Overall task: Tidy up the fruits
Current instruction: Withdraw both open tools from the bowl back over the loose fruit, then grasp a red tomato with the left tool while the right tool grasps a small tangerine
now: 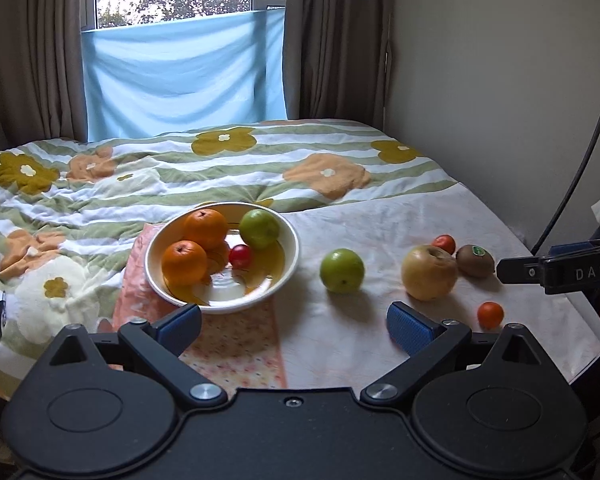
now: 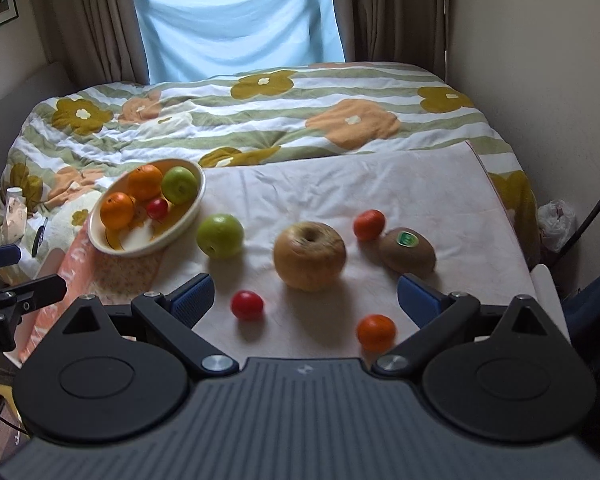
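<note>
A bed covered with a floral quilt (image 2: 260,120) and a pale cloth (image 2: 340,184) fills both views. A cream bowl (image 1: 288,260) sits left of centre in the left wrist view and holds 4 fruits: 2 oranges (image 1: 205,227), 1 green apple in the bowl (image 1: 259,228) and 1 small red fruit (image 1: 240,256).

Loose on the cloth, in the right wrist view, lie 6 more: 1 loose green apple (image 2: 220,235) just beside the bowl, 1 large yellow-brown apple (image 2: 309,255) at centre, 1 kiwi (image 2: 407,249) with a green sticker to its right, 2 small orange fruits (image 2: 369,224) and 1 small red tomato (image 2: 247,304) low in the frame.

The left gripper (image 1: 294,322) has its blue pads spread wide with nothing between them, low in its frame near the bowl's front rim. The right gripper (image 2: 305,294) is likewise spread wide and holding nothing, low in its frame before the large apple.

The job looks partly done: this seems a pause between pickups. Next, 1 claw would need to straddle a loose fruit, close gently, and carry it to the bowl.
</note>
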Demonstrator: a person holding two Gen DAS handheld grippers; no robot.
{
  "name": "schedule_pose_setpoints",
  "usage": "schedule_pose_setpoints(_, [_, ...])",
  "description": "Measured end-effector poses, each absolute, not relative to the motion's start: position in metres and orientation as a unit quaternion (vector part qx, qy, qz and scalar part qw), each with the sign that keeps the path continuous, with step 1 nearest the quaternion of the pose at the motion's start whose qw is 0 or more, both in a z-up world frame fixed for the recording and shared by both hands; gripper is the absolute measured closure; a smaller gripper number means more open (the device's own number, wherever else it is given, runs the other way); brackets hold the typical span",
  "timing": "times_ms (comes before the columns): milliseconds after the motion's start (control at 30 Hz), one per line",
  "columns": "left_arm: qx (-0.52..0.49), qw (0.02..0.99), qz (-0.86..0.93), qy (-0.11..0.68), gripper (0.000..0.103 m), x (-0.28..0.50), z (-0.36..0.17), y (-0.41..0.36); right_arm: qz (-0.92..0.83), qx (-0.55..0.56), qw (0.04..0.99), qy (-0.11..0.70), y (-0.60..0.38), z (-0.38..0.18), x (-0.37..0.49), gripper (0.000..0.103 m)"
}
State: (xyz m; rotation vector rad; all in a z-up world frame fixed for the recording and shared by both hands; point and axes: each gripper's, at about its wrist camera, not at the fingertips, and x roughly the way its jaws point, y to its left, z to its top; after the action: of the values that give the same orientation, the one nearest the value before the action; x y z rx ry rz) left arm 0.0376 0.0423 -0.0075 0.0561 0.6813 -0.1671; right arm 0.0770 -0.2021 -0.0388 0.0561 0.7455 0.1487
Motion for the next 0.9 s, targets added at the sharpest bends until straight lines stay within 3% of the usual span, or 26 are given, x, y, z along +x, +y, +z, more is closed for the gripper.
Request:
schedule_pose_setpoints(500, [0.047,0.935,-0.075,0.345,0.003,0.043,-0.063,-0.046,0.114,-0.011,0.917,0.382,-0.264,-0.100,0.085,0.000])
schedule_pose_setpoints(733, [0.062,0.928,-0.085,0.357,0.010,0.071,-0.093,-0.072,0.127,-0.015,0.911,0.392,-0.272,-0.129,0.095,0.004])
schedule_pose_setpoints(900, [0.074,0.921,-0.087,0.372,0.022,0.092,-0.109,-0.082,0.134,-0.013,0.909,0.396,-0.270,-0.141,0.102,0.012])
